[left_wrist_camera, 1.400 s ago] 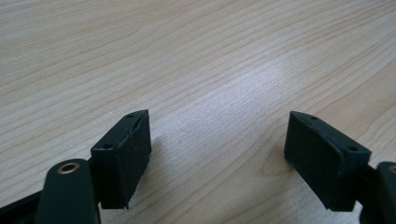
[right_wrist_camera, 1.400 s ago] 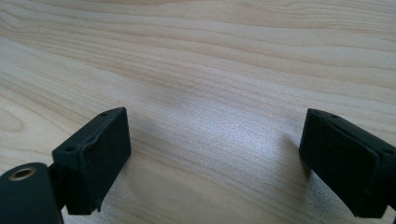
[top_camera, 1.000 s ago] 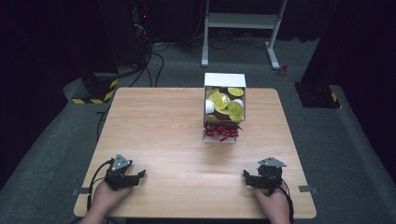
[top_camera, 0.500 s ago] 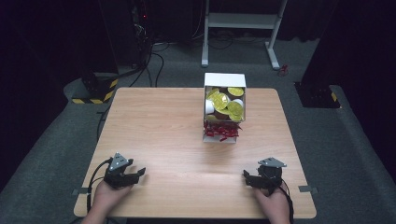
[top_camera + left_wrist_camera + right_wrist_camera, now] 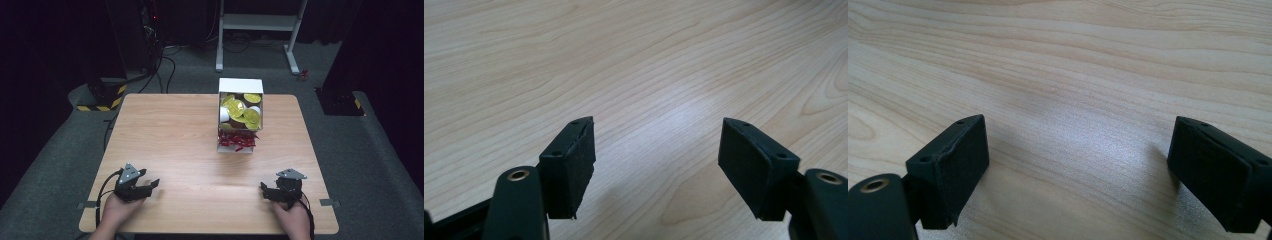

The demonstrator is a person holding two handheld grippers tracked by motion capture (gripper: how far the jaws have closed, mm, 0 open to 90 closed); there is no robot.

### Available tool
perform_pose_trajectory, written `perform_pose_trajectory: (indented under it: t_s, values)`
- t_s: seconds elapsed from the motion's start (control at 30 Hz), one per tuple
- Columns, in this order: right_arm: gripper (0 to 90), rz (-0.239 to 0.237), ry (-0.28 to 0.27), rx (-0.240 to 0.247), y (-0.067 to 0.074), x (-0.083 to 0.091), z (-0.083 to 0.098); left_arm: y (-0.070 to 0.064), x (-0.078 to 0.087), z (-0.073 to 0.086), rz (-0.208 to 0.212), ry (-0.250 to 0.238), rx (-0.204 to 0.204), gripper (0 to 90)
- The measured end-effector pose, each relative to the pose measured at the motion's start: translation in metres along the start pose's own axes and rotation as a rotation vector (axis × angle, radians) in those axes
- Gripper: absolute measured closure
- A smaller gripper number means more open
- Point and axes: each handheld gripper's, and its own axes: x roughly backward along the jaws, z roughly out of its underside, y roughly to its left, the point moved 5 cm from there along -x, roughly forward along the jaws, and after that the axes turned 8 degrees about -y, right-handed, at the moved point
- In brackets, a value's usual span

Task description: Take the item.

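Currently both grippers rest near the person's edge of the wooden table (image 5: 170,130), holding nothing. Left gripper (image 5: 148,185): jaws spread wide apart, having closed a little and then eased back open within the last second, with bare wood between them in the left gripper view (image 5: 656,150); it points toward the table's middle, angled to the right in the high view. Right gripper (image 5: 266,190): jaws also wide apart, bare wood between them in the right gripper view (image 5: 1078,165); it points left and slightly away from the person.

White box (image 5: 240,86) stands well beyond both grippers, on the far half of the table and nearer the right gripper's side. Long axis runs from the near edge toward the far edge. Far part holds round yellow-lidded cups (image 5: 242,111); near part holds small red pieces (image 5: 237,140). Any print on the lids is too small to read; no legible writing on the box.

Beyond the table, relative to the box: a white metal frame (image 5: 260,22) behind it, a yellow-and-black striped base (image 5: 102,95) far to its left.
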Motion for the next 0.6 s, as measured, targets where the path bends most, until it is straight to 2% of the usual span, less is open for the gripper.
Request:
perform_pose_trajectory:
  t_s: [0.23,0.6]
  values:
    - [9.6,0.0,0.0,0.0,0.0,0.0,0.0,-0.009,0.002,-0.007,0.026,-0.017,-0.018,30.7]
    - [9.6,0.0,0.0,0.0,0.0,0.0,0.0,-0.018,0.0,-0.017,0.051,-0.038,-0.014,30.8]
